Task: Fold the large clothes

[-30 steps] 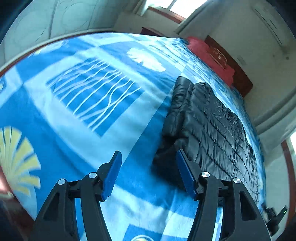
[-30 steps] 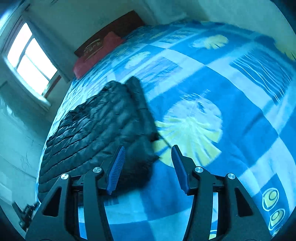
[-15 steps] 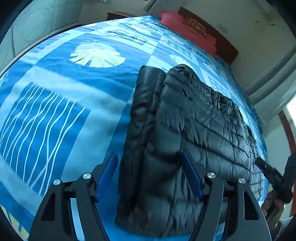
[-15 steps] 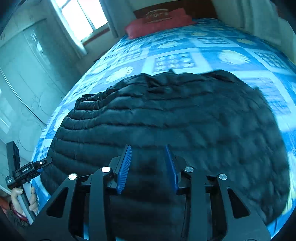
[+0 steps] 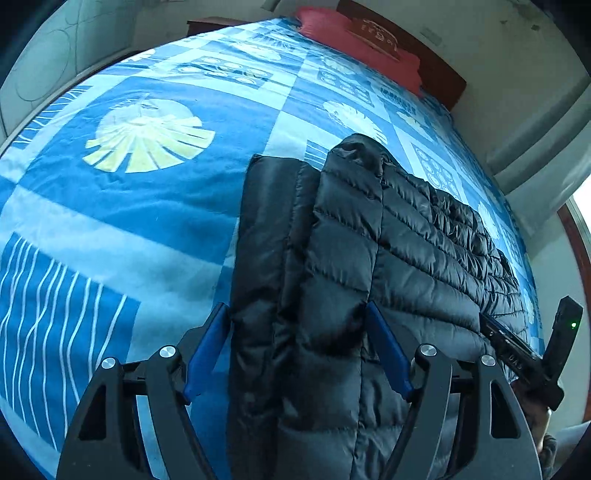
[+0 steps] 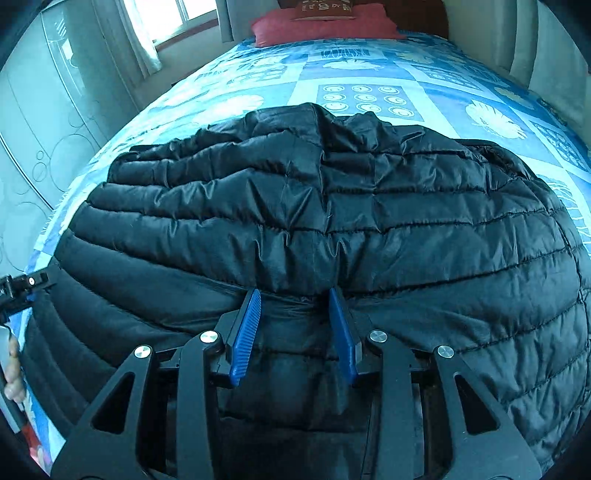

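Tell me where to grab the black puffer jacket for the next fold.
Probably grip the jacket by its near edge, coming down from above at the bed's foot. That edge faces both grippers, and its thick quilted layers bunch enough to pinch.

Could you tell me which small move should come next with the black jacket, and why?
Probably close the left hand-held gripper: its jaws are opening astride the black puffer jacket's folded edge without pinching it, while the right hand-held gripper straddles a bunched ridge.

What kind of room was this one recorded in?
A bedroom, most likely: a wide bed under a blue patterned bedspread, a red pillow against a dark wooden headboard, and a curtained window.
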Demonstrator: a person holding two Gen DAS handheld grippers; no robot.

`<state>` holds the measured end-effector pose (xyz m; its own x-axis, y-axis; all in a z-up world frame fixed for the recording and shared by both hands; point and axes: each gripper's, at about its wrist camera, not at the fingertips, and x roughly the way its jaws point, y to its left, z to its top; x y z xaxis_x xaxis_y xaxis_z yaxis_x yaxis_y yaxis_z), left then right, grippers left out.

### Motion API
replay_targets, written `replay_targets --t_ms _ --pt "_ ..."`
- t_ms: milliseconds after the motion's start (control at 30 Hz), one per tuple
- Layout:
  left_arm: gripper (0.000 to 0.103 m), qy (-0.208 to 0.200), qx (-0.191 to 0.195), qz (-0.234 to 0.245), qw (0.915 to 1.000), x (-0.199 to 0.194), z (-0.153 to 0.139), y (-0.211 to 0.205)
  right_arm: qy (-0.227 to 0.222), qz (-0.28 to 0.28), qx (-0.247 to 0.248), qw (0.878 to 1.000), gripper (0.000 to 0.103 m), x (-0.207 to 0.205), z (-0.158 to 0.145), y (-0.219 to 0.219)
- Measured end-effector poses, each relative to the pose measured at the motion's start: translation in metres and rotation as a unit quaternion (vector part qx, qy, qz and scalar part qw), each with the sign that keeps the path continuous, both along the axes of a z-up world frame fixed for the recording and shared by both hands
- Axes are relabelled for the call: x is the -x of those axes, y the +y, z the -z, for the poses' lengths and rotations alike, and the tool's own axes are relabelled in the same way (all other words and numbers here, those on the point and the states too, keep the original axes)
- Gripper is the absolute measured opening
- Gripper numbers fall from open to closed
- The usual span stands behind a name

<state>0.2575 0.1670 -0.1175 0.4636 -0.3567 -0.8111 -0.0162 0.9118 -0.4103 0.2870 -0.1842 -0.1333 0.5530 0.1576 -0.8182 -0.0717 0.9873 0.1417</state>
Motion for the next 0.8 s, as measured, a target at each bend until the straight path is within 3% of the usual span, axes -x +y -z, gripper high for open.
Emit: replay_targets --t_ms 233,567,800 --pt "0.082 0.042 0.051 0.013 0.9977 -0.015 0.020 0.004 -0.007 0.003 0.011 1.000 0.037 0.001 0.004 0.005" --pt "0.084 0.023 0.014 0.050 0.9984 -0.019 0.024 -0.009 -0.028 0.003 0.043 0.999 0.037 0.009 0.011 0.015" --pt "0.070 0.012 -0.001 0.048 0.9988 -0.017 0.021 -0.016 -0.036 0.006 0.046 0.998 0.037 0.012 0.011 0.019"
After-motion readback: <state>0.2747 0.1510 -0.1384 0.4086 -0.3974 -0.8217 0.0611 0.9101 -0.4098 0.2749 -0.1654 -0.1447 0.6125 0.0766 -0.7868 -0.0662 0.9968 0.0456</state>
